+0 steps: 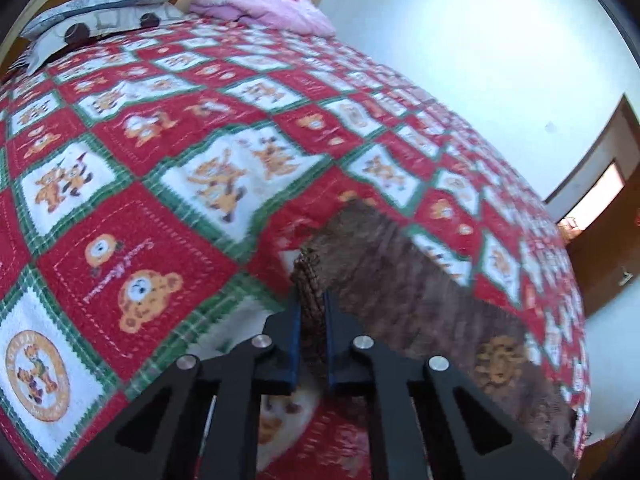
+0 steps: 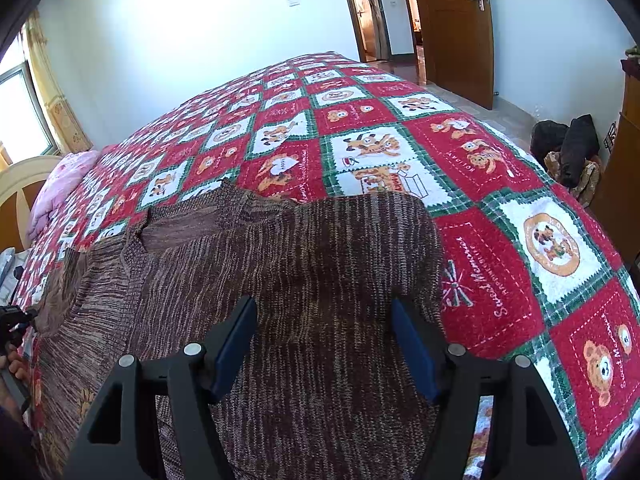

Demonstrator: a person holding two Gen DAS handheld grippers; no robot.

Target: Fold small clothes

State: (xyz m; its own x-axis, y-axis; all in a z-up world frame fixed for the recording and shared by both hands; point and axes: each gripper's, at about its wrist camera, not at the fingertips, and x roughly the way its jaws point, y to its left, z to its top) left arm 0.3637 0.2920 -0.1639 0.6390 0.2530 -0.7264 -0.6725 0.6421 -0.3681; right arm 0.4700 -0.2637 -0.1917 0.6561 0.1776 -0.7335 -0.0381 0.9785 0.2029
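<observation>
A home bedroom: a quilted bed [image 2: 400, 120], pillows [image 1: 100, 8] and a wooden door [image 2: 460, 32].

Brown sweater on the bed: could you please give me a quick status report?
Left claw shut on an edge of the sweater. Right claw open above the sweater, gripping nothing. Sweater spread on the quilt, not yet folded. Nothing in the way.

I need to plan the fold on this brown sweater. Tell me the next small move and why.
Probably lift the left gripper a little and carry its pinched edge across the sweater. Its jaws are shut on a ribbed edge of the knit, so that side is ready to go. The right gripper hangs open over the flat sweater on the bedspread, gripping nothing, so it cannot share the fold yet.
</observation>
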